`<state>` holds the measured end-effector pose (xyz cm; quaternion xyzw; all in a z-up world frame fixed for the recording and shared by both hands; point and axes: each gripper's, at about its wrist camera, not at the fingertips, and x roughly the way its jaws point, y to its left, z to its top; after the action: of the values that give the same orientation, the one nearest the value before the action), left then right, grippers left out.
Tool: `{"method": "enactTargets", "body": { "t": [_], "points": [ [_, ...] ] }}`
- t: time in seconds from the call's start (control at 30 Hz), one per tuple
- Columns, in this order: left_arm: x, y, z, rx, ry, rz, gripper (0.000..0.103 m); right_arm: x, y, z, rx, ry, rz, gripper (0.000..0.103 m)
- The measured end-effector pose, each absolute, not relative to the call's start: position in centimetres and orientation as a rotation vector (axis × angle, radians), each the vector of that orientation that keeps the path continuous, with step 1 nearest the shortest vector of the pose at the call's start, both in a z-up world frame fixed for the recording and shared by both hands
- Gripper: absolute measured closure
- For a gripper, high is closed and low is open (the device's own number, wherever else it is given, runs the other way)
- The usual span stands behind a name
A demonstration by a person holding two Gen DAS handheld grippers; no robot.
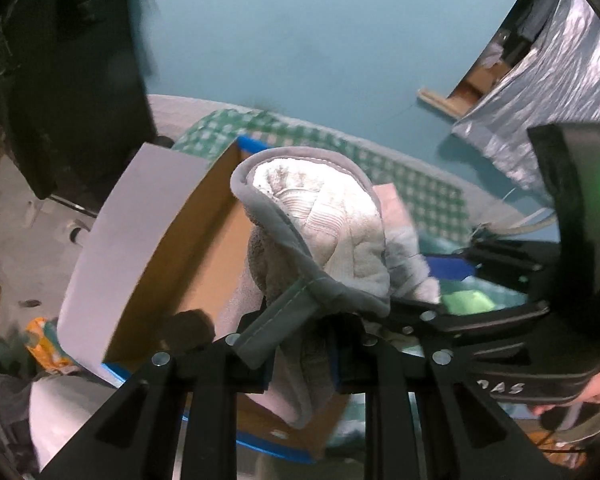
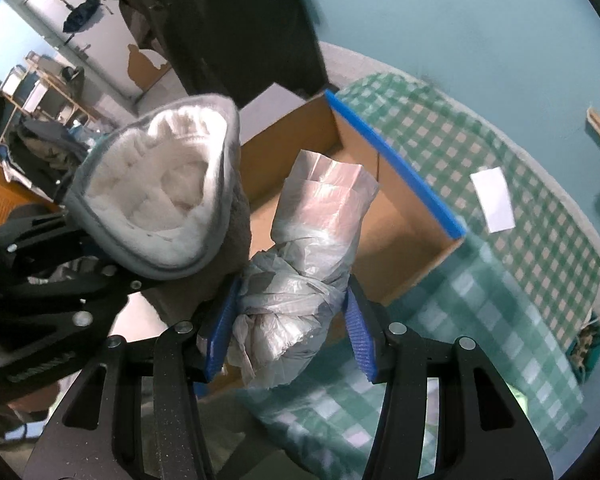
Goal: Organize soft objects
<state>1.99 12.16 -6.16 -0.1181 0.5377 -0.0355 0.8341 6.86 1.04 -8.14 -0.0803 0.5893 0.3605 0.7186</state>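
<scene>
Holding slipper (image 1: 320,216) and plastic bag (image 2: 300,280) above open cardboard box (image 2: 400,216)

Two black hand-held claws sit close together, raised side by side. The left claw (image 1: 300,360) has its blue-padded jaws pressed tight on a fleece-lined slipper (image 1: 316,232), which stands up from its fingers. The right claw (image 2: 290,328) has its blue pads clamped on a knotted plastic bag (image 2: 300,272), jaws part closed around the bundle. A bare hand (image 1: 596,388) shows at the right edge, gripping the right claw's handle.
</scene>
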Motion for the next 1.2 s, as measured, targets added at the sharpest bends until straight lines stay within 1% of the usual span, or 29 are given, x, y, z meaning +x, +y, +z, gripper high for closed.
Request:
{"method": "enactTargets", "body": {
  "t": [0.27, 0.43, 0.47, 0.5, 0.57, 0.6, 0.87, 1.2],
  "points": [
    [2.2, 13.9, -10.8, -0.22, 1.214, -0.009, 0.081, 7.6, 2.3, -11.2, -0.155, 1.377, 0.768, 0.048],
    [1.9, 14.2, -12.1, -0.21, 1.217, -0.011, 0.081, 7.9, 2.3, -12.0, -0.142, 1.398, 0.729, 0.045],
    [1.9, 14.2, -12.3, -0.212, 1.219, -0.013, 0.081, 7.9, 2.3, -11.9, -0.143, 1.395, 0.726, 0.044],
    [1.8, 14.2, -12.4, -0.216, 1.222, -0.013, 0.081, 7.8, 2.2, -11.8, -0.145, 1.39, 0.72, 0.038],
    [1.8, 14.3, -12.5, -0.22, 1.229, -0.005, 0.081, 7.8, 2.0, -11.7, -0.143, 1.379, 0.704, 0.031],
    [1.8, 14.3, -12.6, -0.22, 1.232, 0.0, 0.081, 7.8, 1.9, -11.6, -0.143, 1.373, 0.695, 0.03],
    [1.7, 14.2, -12.4, -0.231, 1.224, 0.003, 0.079, 7.5, -0.4, -10.5, -0.108, 1.348, 0.637, 0.03],
    [1.1, 13.0, -11.0, -0.177, 1.186, -0.013, 0.078, 6.4, -4.9, -8.9, -0.099, 1.315, 0.578, 0.03]
  ]
}}
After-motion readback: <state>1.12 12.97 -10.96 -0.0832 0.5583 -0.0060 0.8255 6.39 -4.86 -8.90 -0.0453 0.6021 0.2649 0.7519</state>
